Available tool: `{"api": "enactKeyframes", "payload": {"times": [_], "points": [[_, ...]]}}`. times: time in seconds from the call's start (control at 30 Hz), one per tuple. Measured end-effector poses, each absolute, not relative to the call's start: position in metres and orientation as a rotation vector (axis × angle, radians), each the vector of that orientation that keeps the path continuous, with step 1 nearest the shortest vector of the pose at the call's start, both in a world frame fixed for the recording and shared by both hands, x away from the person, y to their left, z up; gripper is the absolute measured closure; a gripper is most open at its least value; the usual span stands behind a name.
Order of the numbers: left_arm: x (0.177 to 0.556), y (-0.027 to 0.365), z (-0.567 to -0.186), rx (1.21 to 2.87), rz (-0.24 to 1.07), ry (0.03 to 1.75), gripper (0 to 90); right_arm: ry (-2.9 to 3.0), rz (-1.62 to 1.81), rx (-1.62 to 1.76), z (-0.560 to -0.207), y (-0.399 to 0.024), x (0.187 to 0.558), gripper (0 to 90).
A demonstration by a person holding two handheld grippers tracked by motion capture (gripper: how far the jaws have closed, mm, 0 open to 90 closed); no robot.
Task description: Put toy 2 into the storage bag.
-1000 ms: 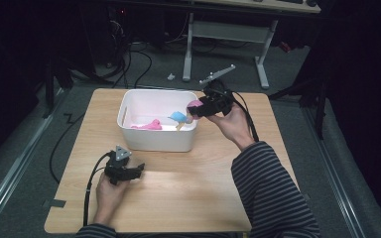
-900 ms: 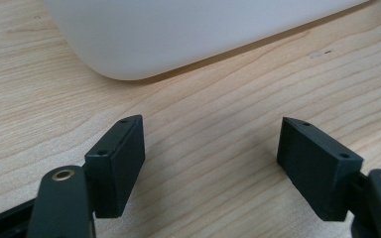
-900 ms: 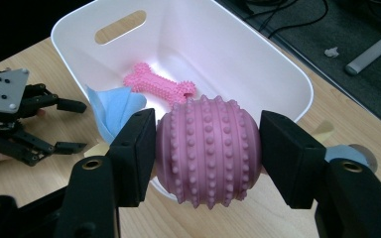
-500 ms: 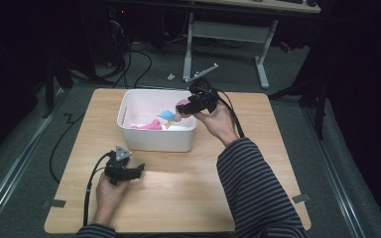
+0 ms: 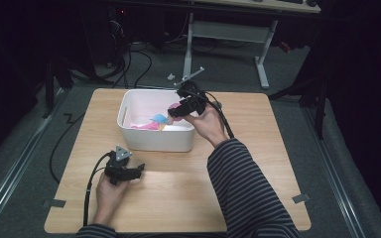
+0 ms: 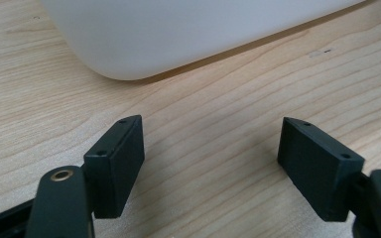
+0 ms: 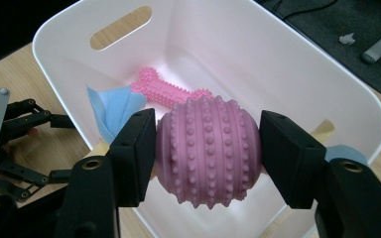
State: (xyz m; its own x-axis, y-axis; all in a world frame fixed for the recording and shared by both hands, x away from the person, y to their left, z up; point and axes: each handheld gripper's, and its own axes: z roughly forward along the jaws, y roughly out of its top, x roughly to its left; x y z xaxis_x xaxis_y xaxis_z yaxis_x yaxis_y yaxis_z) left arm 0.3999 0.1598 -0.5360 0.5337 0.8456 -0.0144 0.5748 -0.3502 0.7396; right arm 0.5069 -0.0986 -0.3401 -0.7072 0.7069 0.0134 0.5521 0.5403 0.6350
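My right gripper (image 5: 174, 111) is shut on a pink studded ball (image 7: 208, 148) and holds it over the right half of the white bin (image 5: 127, 106). Both pads press the ball's sides in the right gripper view. On the bin's floor (image 7: 258, 64) lie a pink bone toy (image 7: 166, 91) and a blue cloth (image 7: 114, 106). My left gripper (image 5: 138, 170) rests on the wooden table (image 5: 258, 148) in front of the bin, open, with bare wood between its fingers (image 6: 119, 158). The bin's white wall (image 6: 178, 34) stands just ahead of it.
A cable (image 5: 90, 188) trails from the left gripper to the table's near edge. Behind the table stand a desk frame (image 5: 260, 54) and loose cables (image 5: 144, 59) on the floor. Tape marks (image 5: 300, 198) sit at the front corners.
My right hand has carried the pink ball leftward and down, from the bin's right rim to over its inside. The left gripper has stayed put.
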Motion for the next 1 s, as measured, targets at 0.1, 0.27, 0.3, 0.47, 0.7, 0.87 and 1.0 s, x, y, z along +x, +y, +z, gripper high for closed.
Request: {"api": "enactKeyframes", "payload": {"times": [0.1,0.27,0.3,0.47,0.7,0.87,1.0], "points": [[0.4,0.16,-0.536,2.064,0.489,1.146,26.5,2.54,0.916,1.055,-0.343,-0.096,0.507,41.6],[0.4,0.16,-0.536,2.064,0.489,1.146,26.5,2.556,0.916,1.062,-0.35,-0.094,0.507,41.5],[0.4,0.16,-0.536,2.063,0.489,1.146,26.5,2.561,0.908,1.063,-0.352,-0.094,0.507,41.5],[0.4,0.16,-0.536,2.062,0.488,1.146,26.5,2.573,0.916,1.074,-0.357,-0.093,0.507,41.5],[0.4,0.16,-0.536,2.064,0.489,1.146,26.5,2.574,0.925,1.109,-0.361,-0.097,0.502,41.5],[0.4,0.16,-0.536,2.063,0.489,1.146,26.4,2.584,0.912,1.104,-0.363,-0.101,0.501,41.4],[0.4,0.16,-0.536,2.063,0.489,1.146,26.5,2.589,0.889,1.088,-0.363,-0.102,0.498,41.4]]}}
